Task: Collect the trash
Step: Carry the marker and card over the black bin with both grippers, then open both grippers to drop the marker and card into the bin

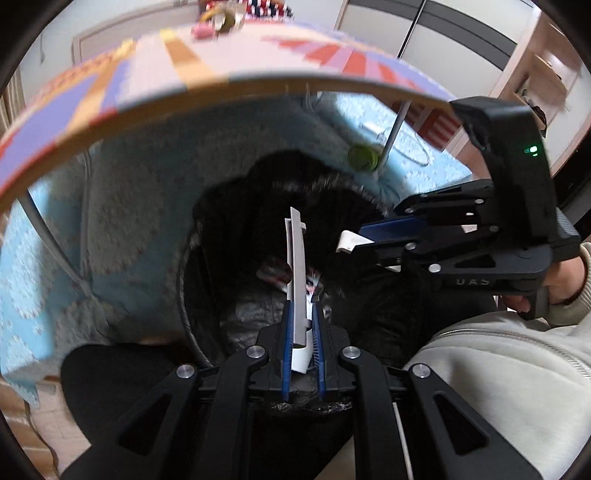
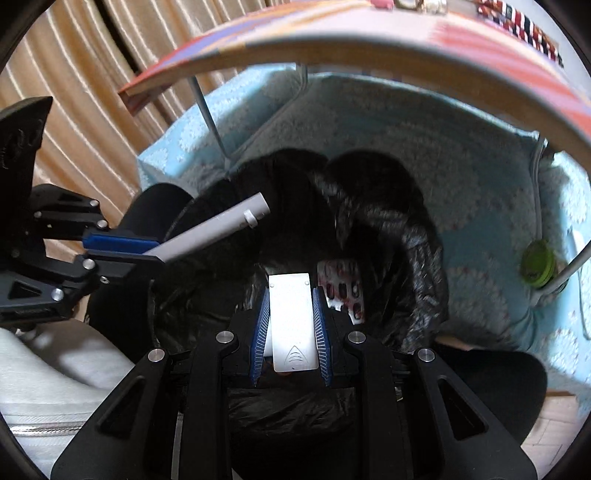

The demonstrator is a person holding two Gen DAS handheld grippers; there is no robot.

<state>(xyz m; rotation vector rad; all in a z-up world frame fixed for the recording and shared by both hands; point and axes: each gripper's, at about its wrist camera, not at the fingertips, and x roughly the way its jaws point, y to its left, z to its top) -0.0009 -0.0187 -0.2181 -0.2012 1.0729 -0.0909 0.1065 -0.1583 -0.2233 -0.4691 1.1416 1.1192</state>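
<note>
Glossy crinkled plastic bin liner (image 2: 417, 254), fluffy rug (image 2: 461, 177)

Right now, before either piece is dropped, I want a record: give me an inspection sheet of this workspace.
Surface: pale blue patterned rug under a colourful-topped folding table.
Job's things: black bag-lined bin; red-and-silver pill blister pack inside.
Clutter: green round lid on rug.
Grippers: left gripper shut on grey-white flat plastic strip; right gripper shut on white rectangular plastic plate.
Cables: nothing seen.
Surroundings: beige curtain, white wardrobe.
</note>
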